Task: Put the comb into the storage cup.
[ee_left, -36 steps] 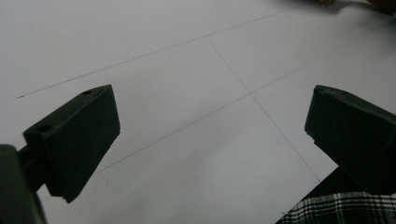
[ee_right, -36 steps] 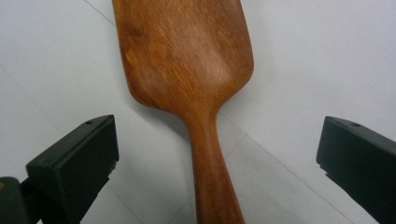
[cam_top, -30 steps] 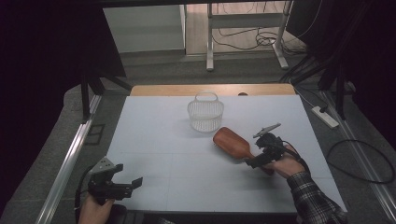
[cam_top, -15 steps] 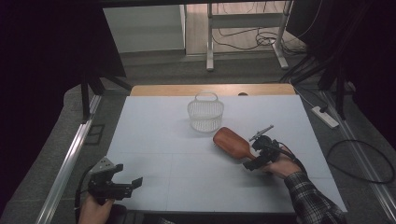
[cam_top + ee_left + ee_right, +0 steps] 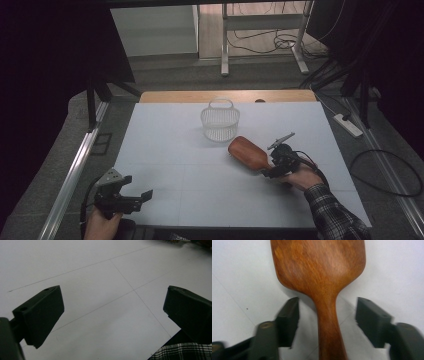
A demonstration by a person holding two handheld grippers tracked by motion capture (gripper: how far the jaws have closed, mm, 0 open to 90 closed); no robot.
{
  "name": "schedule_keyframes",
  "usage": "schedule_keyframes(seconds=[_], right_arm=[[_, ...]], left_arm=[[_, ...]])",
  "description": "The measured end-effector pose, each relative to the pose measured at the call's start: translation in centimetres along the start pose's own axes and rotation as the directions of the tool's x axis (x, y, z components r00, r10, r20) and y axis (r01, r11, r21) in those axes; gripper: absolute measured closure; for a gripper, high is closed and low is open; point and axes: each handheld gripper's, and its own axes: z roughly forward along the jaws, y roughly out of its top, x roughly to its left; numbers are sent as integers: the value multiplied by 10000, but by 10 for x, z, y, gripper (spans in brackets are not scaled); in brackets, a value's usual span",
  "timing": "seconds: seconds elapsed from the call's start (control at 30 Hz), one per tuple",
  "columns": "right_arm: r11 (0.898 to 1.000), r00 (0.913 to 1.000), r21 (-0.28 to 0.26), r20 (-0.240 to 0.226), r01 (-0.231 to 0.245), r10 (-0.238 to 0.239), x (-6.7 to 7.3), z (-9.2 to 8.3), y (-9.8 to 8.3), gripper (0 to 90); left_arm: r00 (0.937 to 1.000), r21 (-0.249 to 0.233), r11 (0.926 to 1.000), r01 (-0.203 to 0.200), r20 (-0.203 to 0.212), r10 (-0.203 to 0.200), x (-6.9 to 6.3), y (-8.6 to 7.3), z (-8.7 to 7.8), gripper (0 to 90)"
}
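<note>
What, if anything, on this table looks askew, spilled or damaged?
Nothing stands out. The white wire basket stands upright on the white table. The brown wooden paddle lies flat and whole beside it, its handle between the open jaws of the right claw. No spill shows.

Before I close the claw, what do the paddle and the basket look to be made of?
Paddle: wood by the look of it, reddish-brown with visible grain and a smooth, slightly glossy finish. Basket: white openwork mesh with a loop handle, probably plastic or coated wire; too small to tell which.
</note>
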Motion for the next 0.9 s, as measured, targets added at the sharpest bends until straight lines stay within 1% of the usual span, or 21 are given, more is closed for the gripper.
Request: schedule_keyframes(seconds=[0.13, 0.2, 0.23, 0.27, 0.3, 0.4, 0.43, 0.5, 0.57, 0.63, 0.73, 0.77, 0.8, 0.9], right_arm=[[9999, 9996, -21, -225, 144, -144, -2, -1, 1, 552], [9998, 9994, 19, -302, 176, -175, -2, -1, 1, 566], [9997, 9993, 39, -305, 220, -219, -2, 0, 1, 587], [9996, 9992, 115, -324, 255, -251, -2, 2, 2, 638], [9996, 9990, 161, -361, 252, -246, -2, 2, 2, 668], [9986, 9981, 281, -440, 449, -437, -1, 2, 2, 710], [9985, 9980, 278, -417, 479, -467, 0, 2, 2, 716], [9990, 9987, 306, -401, 327, -314, 1, 2, 2, 721], [9991, 9988, 294, -391, 302, -291, 2, 2, 1, 722], [9995, 9992, 216, -321, 238, -231, 3, 1, 1, 724], [9995, 9994, -34, -120, 329, -329, 6, 0, -1, 726], [9995, 9995, -69, -108, 299, -300, 6, 0, -2, 726], [9995, 9996, -137, -87, 278, -279, 7, 0, -2, 726], [9994, 9997, -244, -59, 240, -242, 7, -1, -3, 726]], left_arm=[[10000, 2, 10000, -4, -19, 4, 0, 0, 0, 34], [10000, 6, 10000, -6, -23, 6, 0, 0, 0, 35], [10000, 6, 10000, -8, -20, 8, 0, 0, 0, 35], [10000, 10, 10000, -17, -25, 17, 0, 0, 0, 35], [10000, 18, 10000, -20, -18, 20, 0, 0, 0, 35], [10000, 12, 10000, -15, -28, 15, 0, 0, 0, 35], [10000, 4, 10000, -7, -32, 7, 0, 0, 0, 35], [10000, 4, 10000, -12, -37, 12, 0, 0, 0, 35], [10000, 9, 10000, -17, -32, 17, 0, 0, 0, 35], [10000, 11, 10000, -21, -50, 21, 0, 0, 0, 35], [9999, 25, 10000, -76, -101, 77, -2, 1, 1, 36], [9999, 25, 10000, -76, -101, 77, -2, 1, 1, 36], [9997, 77, 9998, -177, -151, 178, -2, 1, 1, 37], [9997, 130, 9996, -232, -115, 233, -3, 1, 2, 38]])
